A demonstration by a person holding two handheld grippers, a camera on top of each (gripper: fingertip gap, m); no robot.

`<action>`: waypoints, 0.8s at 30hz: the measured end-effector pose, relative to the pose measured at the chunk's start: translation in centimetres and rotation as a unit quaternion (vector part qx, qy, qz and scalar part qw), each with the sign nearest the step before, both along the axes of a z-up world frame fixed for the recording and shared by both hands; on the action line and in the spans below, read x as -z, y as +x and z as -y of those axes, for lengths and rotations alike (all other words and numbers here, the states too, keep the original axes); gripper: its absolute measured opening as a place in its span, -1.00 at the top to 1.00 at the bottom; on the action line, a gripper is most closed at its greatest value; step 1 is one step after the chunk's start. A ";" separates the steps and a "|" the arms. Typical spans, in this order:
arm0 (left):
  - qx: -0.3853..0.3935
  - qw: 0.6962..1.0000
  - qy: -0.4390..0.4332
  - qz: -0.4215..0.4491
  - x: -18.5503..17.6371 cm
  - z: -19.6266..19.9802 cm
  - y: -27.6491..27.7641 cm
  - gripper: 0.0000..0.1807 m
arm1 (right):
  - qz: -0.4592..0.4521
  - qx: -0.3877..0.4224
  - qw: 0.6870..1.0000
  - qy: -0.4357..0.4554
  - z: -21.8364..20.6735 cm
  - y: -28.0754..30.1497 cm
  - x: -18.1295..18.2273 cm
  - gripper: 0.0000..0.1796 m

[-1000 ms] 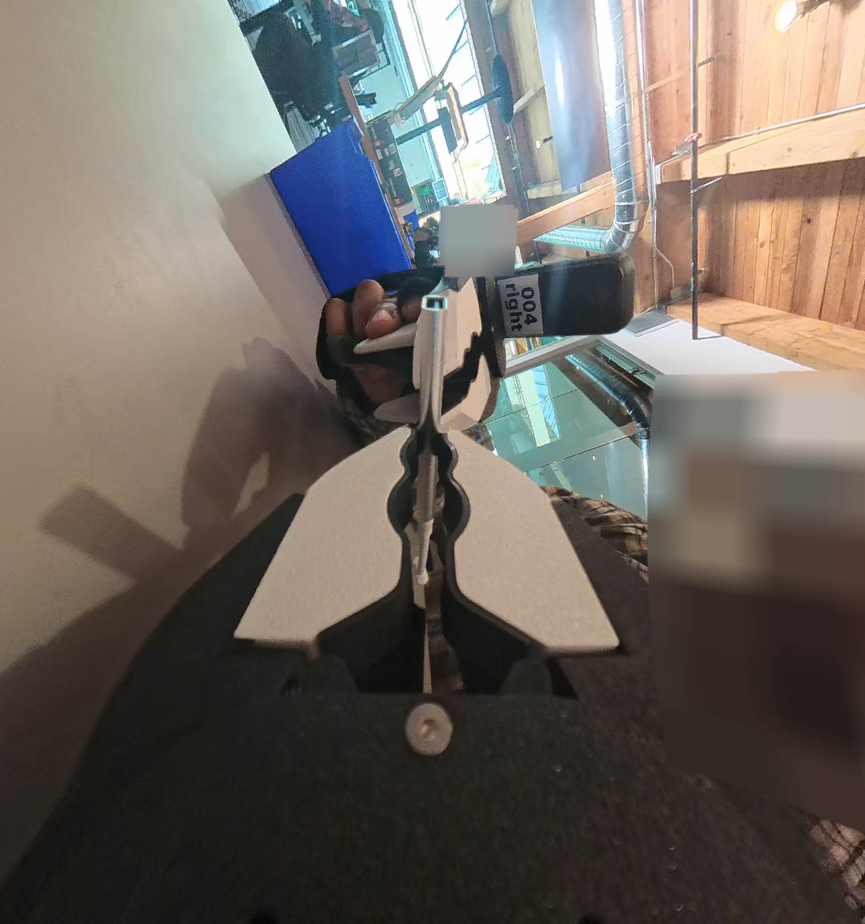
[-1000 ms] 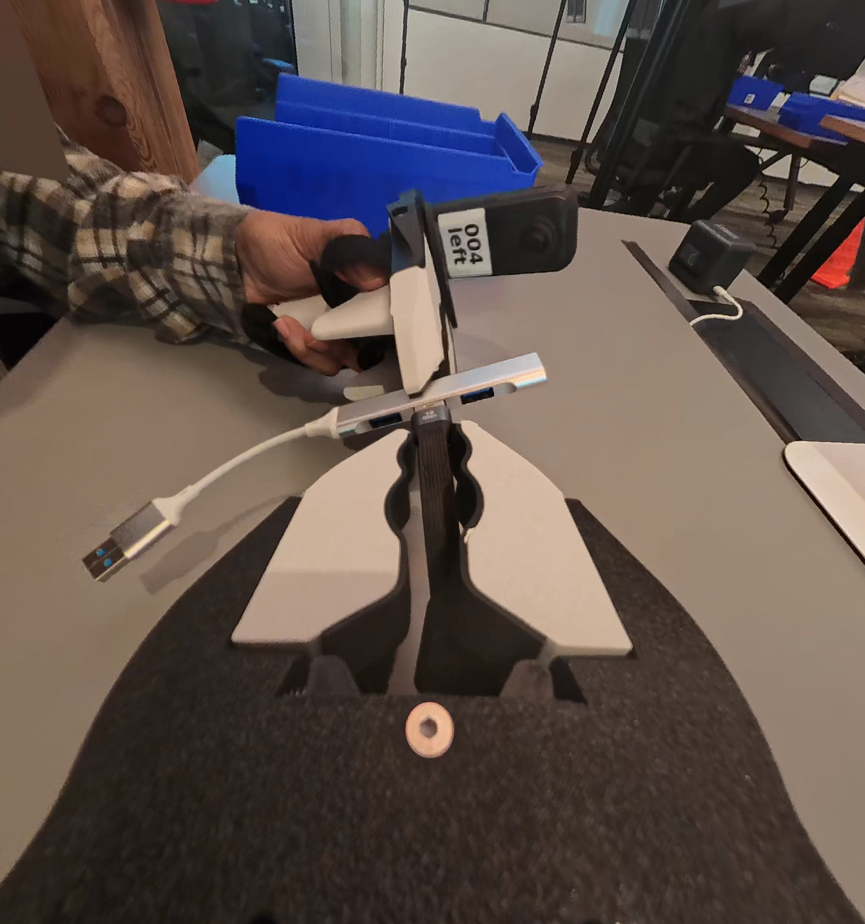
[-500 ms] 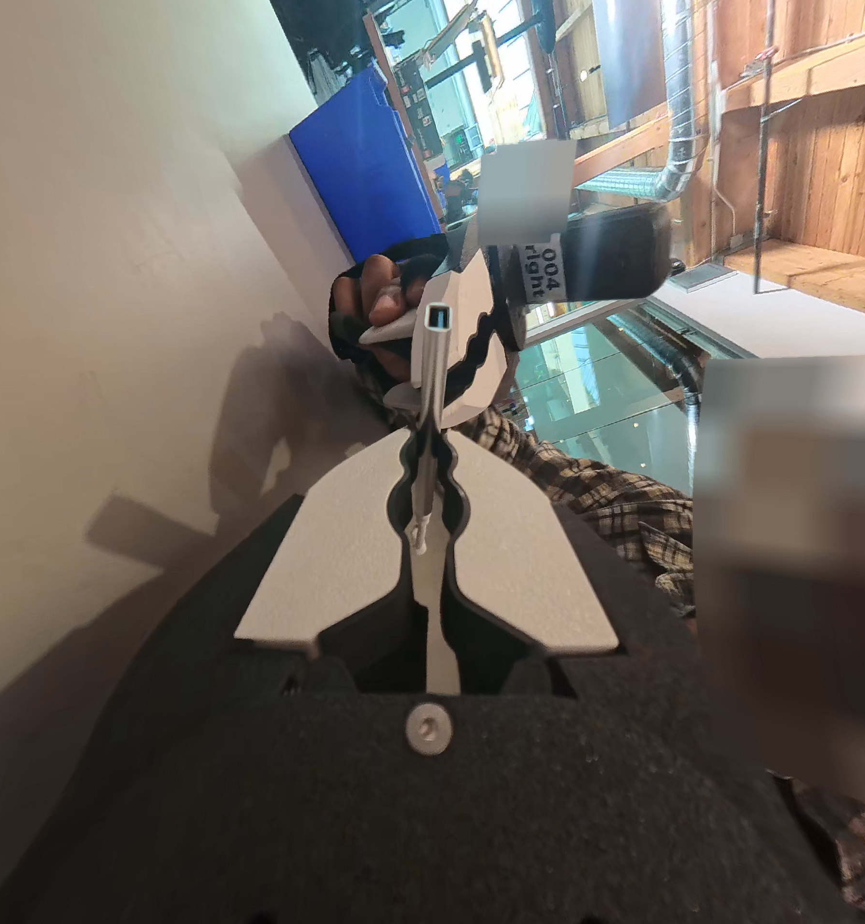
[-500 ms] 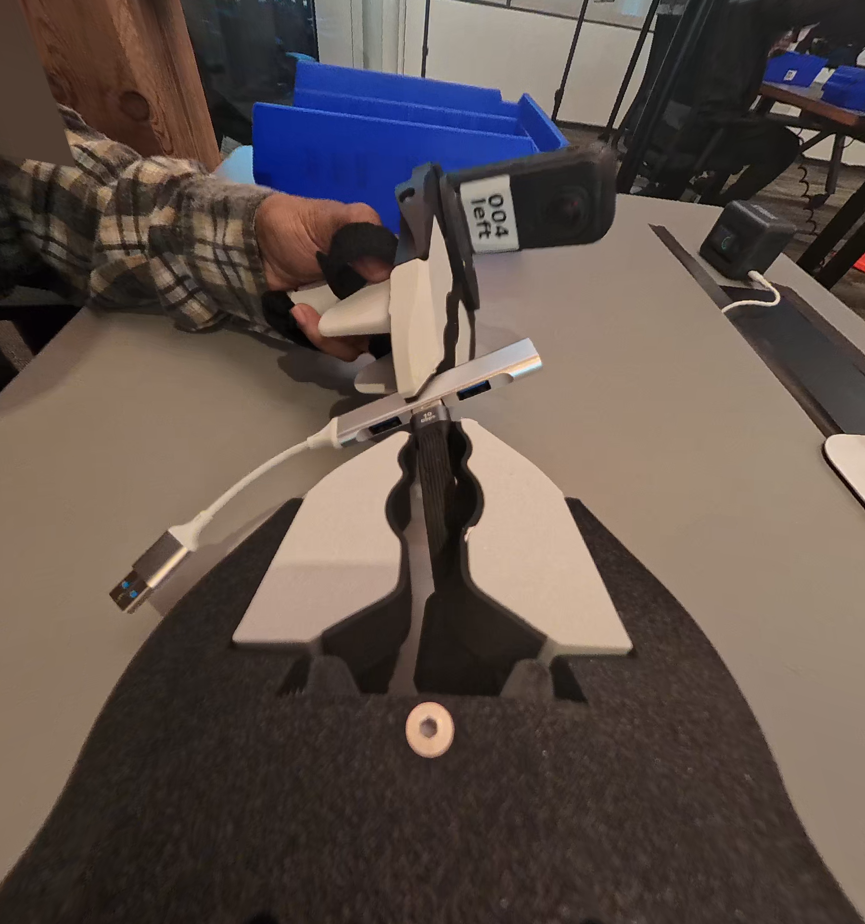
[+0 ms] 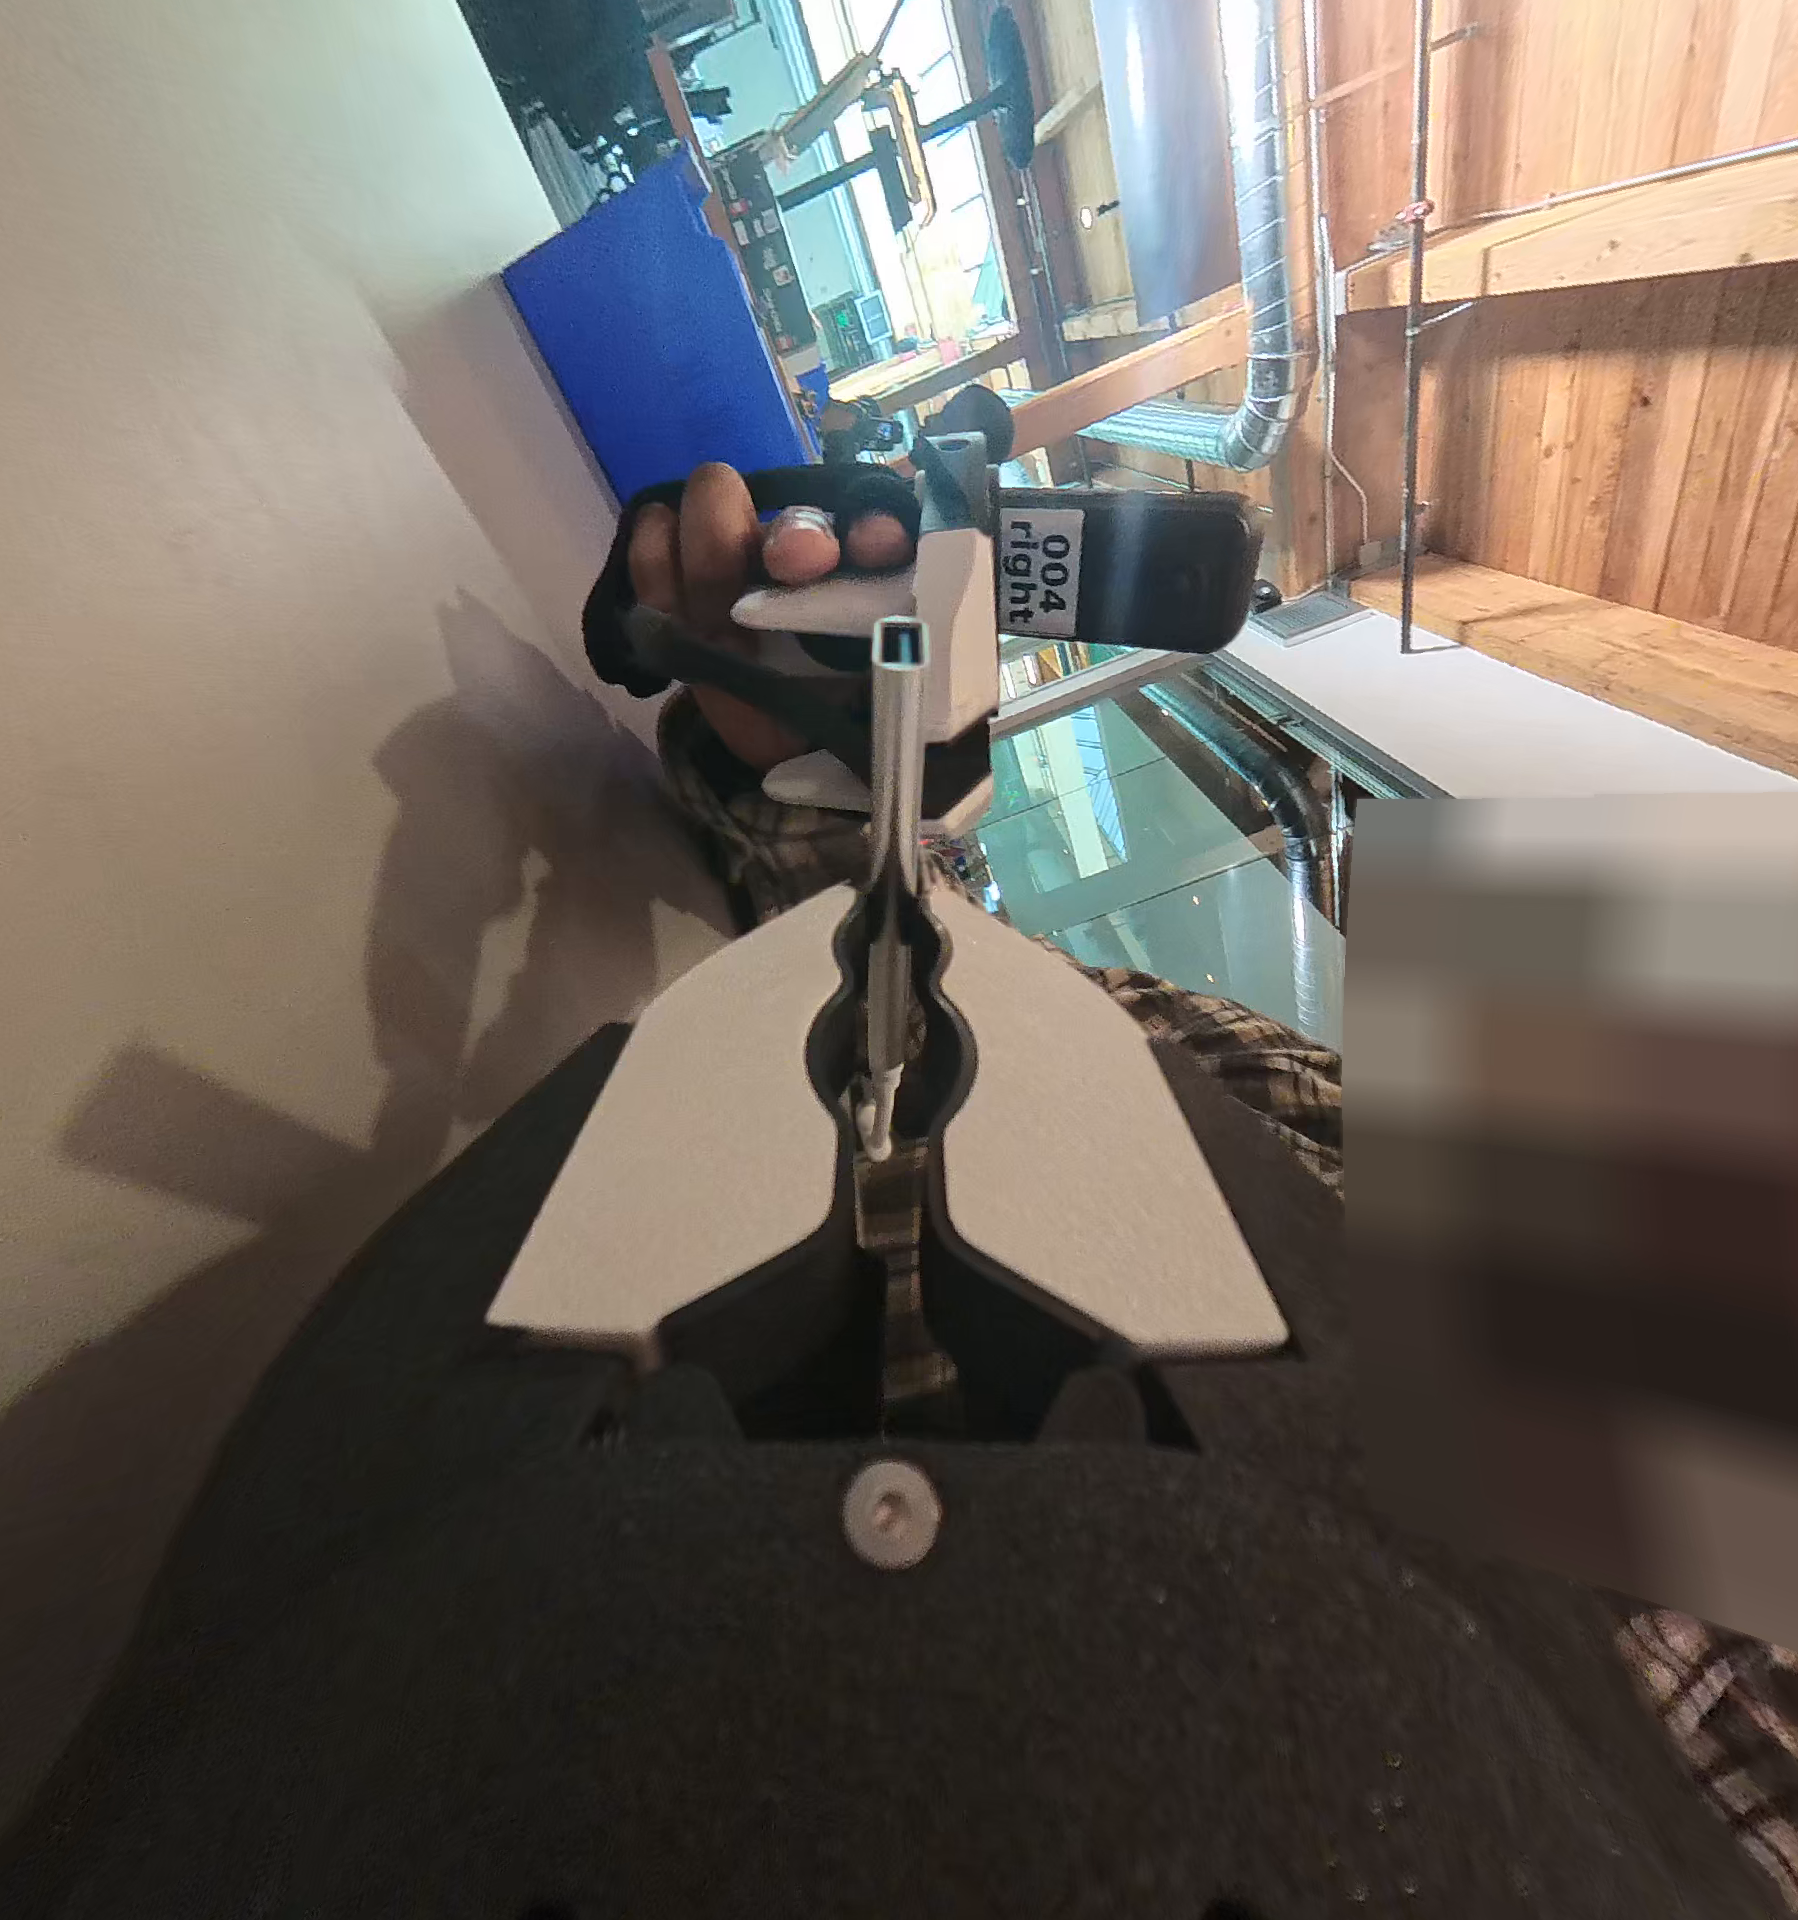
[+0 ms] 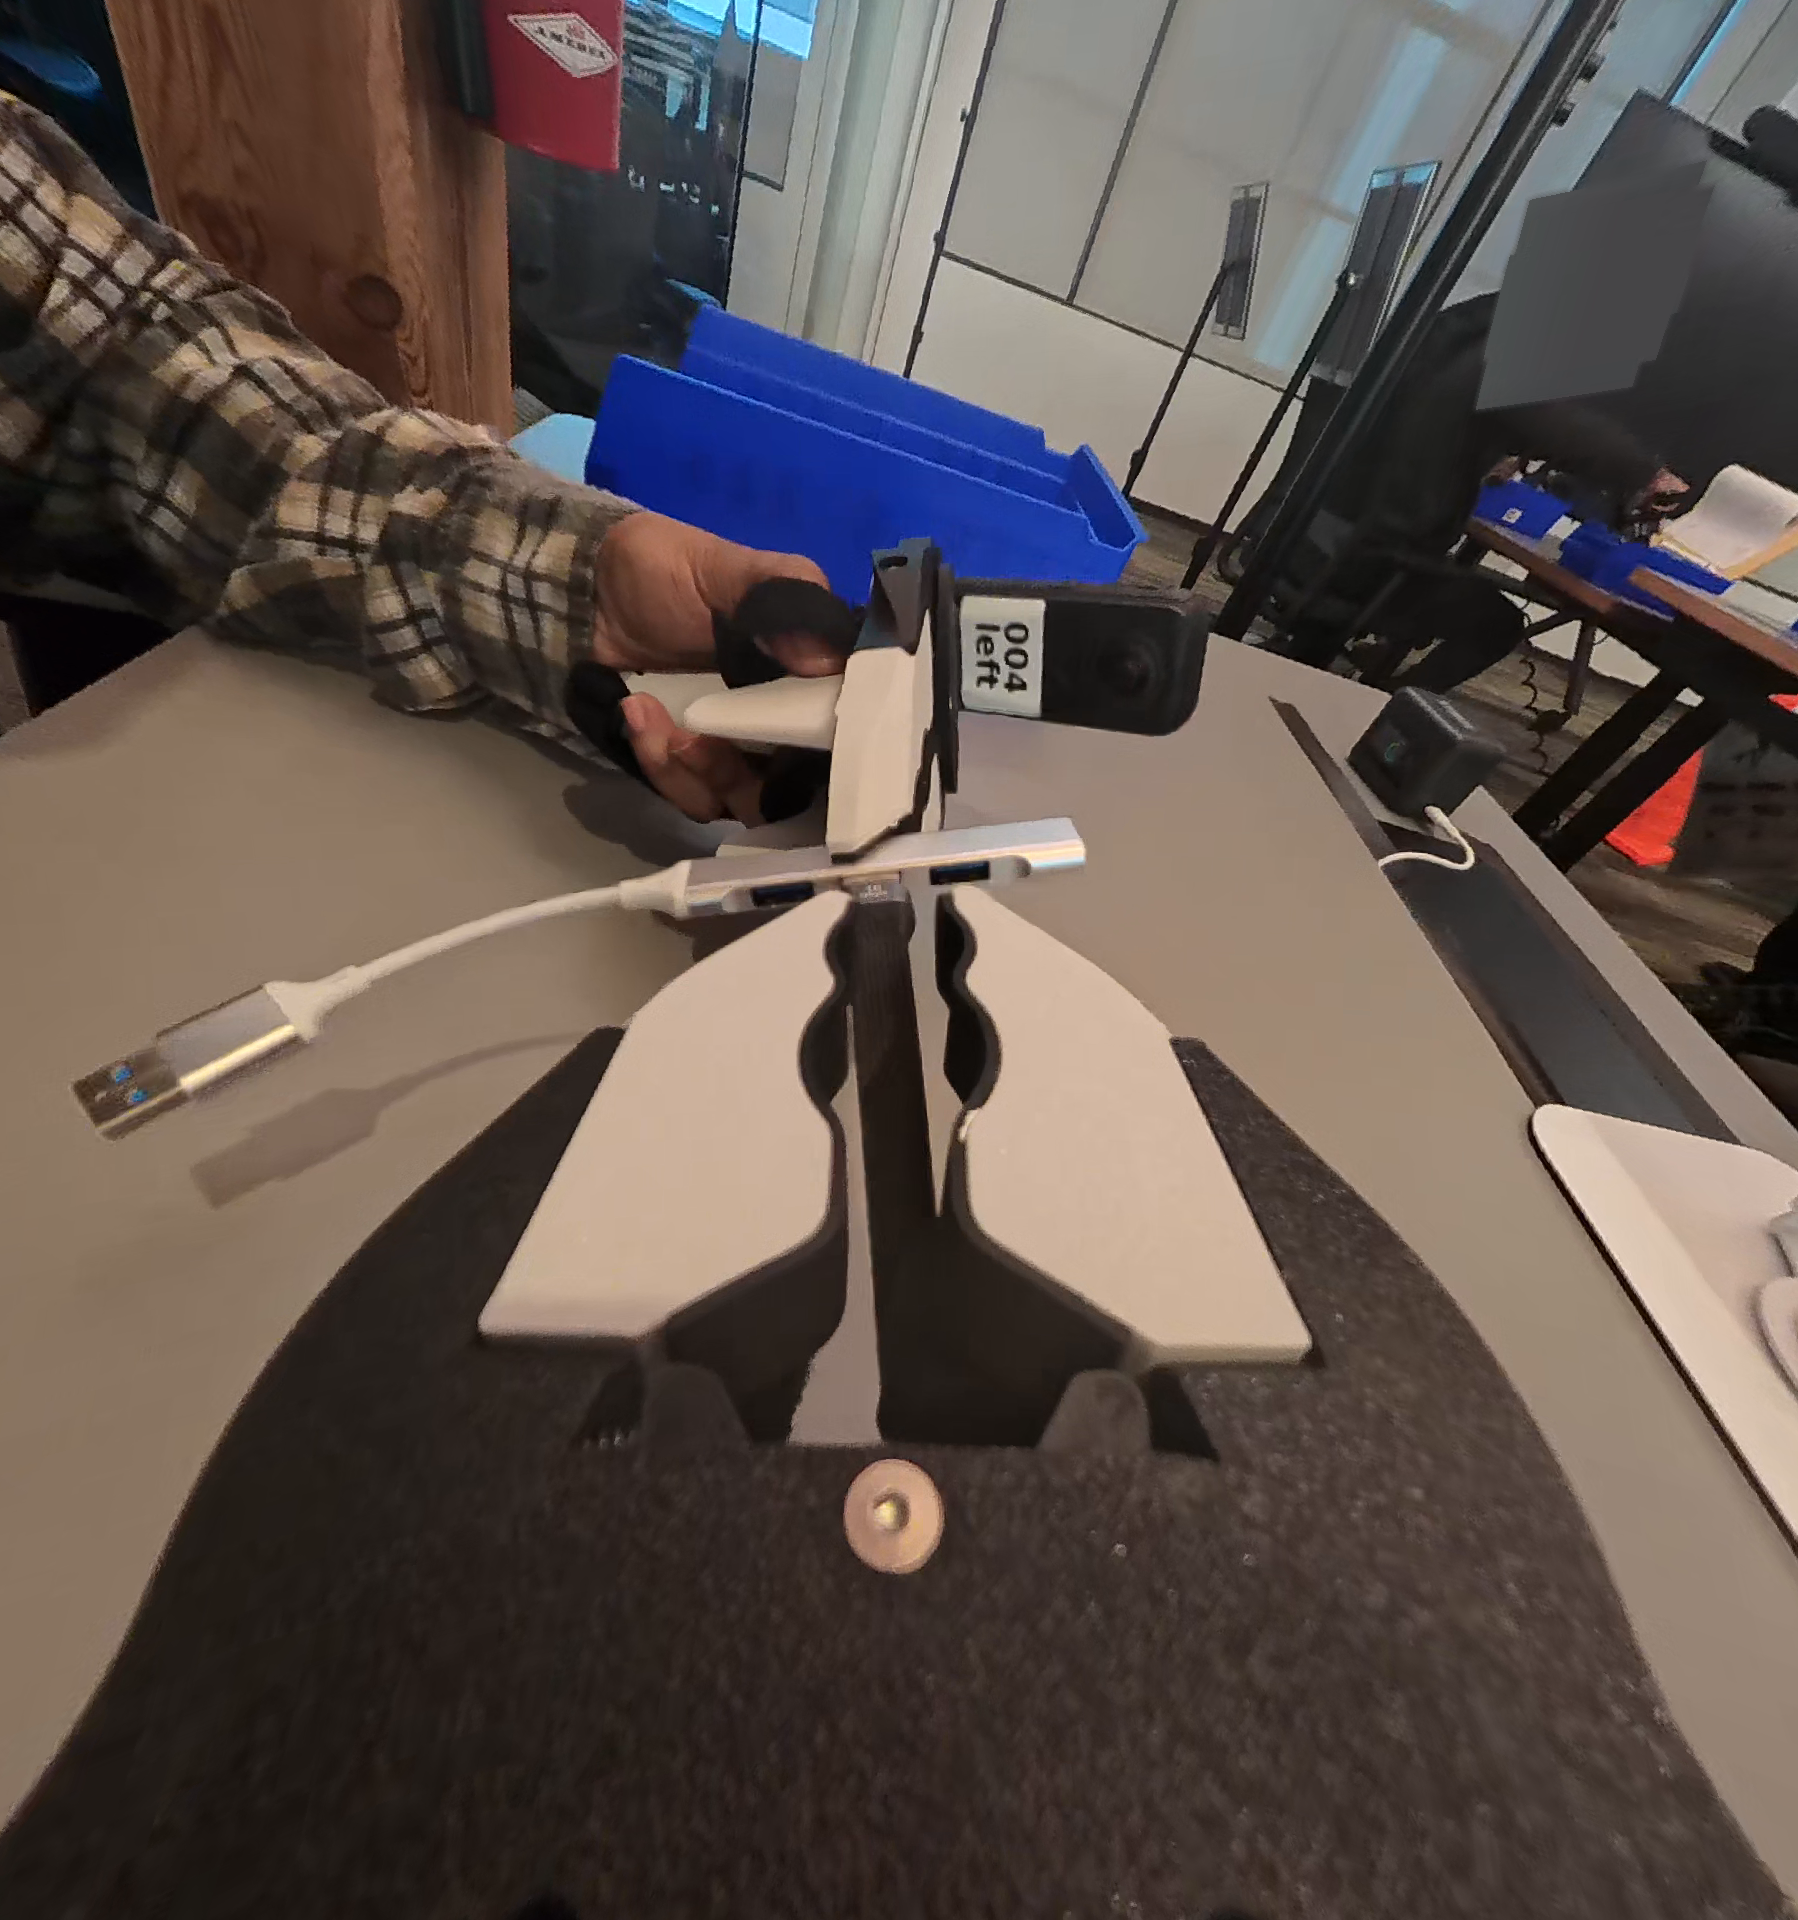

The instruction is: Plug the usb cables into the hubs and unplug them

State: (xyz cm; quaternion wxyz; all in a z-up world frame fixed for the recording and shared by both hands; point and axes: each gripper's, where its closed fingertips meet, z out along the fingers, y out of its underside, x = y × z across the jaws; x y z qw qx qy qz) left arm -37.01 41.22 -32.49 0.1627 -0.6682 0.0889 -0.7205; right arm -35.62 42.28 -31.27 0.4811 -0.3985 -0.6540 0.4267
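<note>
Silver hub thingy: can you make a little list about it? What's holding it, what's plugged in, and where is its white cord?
hub: silver bar, held above the grey table
left gripper: shut on hub
right gripper: shut on black cable
black cable: plug sits in the hub's middle port
side ports: empty, blue inside
white cord: hangs free, plug connected to nothing

Plaid sleeve [image 6: 282, 499], black finger straps, grey fingers [image 6: 708, 1122]

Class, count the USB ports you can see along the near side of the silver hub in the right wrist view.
3 on the silver hub: an empty blue port left, a middle one taken by the black cable's plug, an empty blue port right. Others may be hidden.
</note>
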 end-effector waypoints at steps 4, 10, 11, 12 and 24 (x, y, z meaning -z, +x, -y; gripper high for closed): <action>0.006 1.000 0.001 0.003 -0.2 0.3 0.2 0.93 | 0.014 -0.005 1.000 0.002 0.2 0.1 0.2 0.76; 0.010 1.000 -0.003 0.001 -0.1 0.4 0.2 0.93 | 0.033 -0.012 0.999 0.021 0.7 0.0 1.0 0.87; 0.011 1.000 -0.003 -0.002 0.0 0.4 0.3 0.93 | 0.038 -0.012 0.999 0.021 0.7 0.0 1.1 0.87; 0.012 1.000 -0.003 -0.004 0.0 0.5 0.3 0.93 | 0.042 -0.010 0.999 0.019 0.7 0.1 1.2 0.87; 0.012 0.999 -0.004 -0.048 1.4 0.3 0.3 0.94 | 0.098 0.015 0.995 -0.002 0.5 -0.1 2.9 0.88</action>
